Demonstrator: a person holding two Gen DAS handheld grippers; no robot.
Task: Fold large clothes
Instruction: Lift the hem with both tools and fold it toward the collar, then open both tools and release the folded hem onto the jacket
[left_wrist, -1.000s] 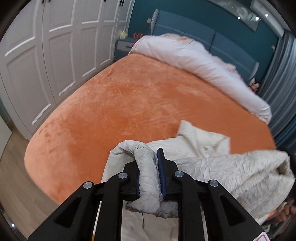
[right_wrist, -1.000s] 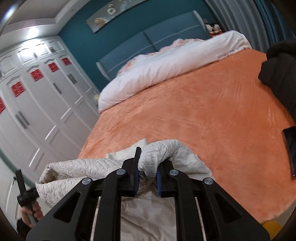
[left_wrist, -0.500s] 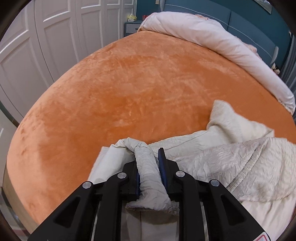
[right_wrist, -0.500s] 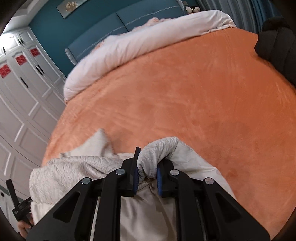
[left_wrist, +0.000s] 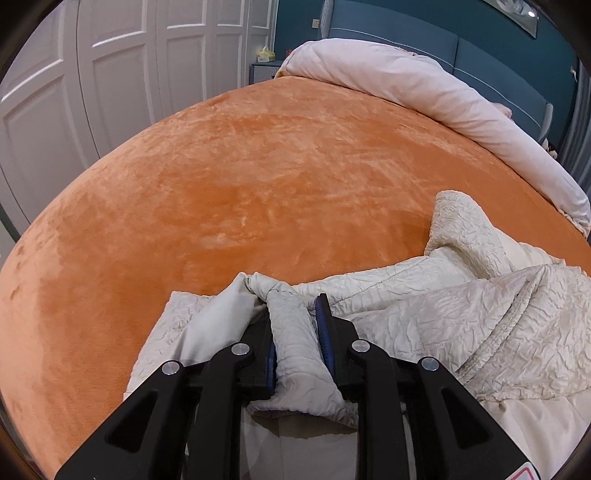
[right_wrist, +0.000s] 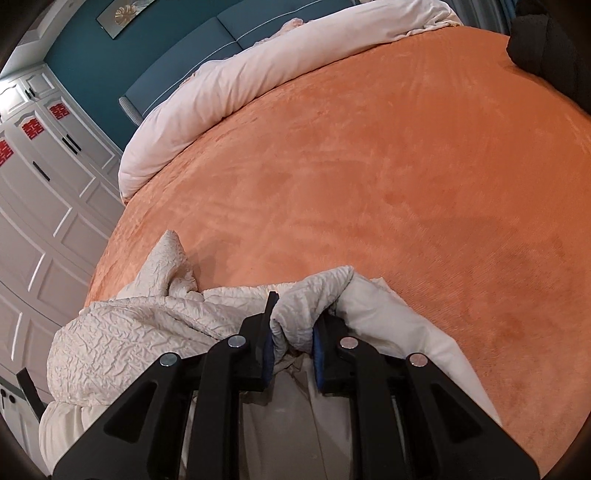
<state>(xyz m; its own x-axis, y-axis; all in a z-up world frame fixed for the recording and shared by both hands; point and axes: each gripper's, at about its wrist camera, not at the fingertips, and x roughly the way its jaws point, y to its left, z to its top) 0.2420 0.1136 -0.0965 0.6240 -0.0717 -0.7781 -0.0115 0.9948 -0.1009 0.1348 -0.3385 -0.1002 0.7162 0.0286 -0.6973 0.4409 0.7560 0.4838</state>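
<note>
A cream crinkled quilted garment (left_wrist: 480, 317) lies bunched at the near edge of an orange bedspread (left_wrist: 258, 177). My left gripper (left_wrist: 295, 332) is shut on a thick fold of that garment, which bulges out between the blue pads. In the right wrist view the same garment (right_wrist: 140, 325) spreads to the left, and my right gripper (right_wrist: 291, 328) is shut on another bunched fold of it. A smooth lining shows beside each grip. One end of the garment sticks up toward the bed's middle (right_wrist: 170, 258).
A rolled pale pink duvet (left_wrist: 424, 96) runs along the blue headboard (right_wrist: 207, 44). White wardrobe doors (left_wrist: 92, 74) stand along the bed's left side. A black garment (right_wrist: 543, 48) lies at the bed's far right edge. The orange bedspread (right_wrist: 369, 166) stretches ahead of both grippers.
Both grippers have come down toward the bed with the garment still in them. The garment now rests more on the bedspread, and the bed fills more of each view.
</note>
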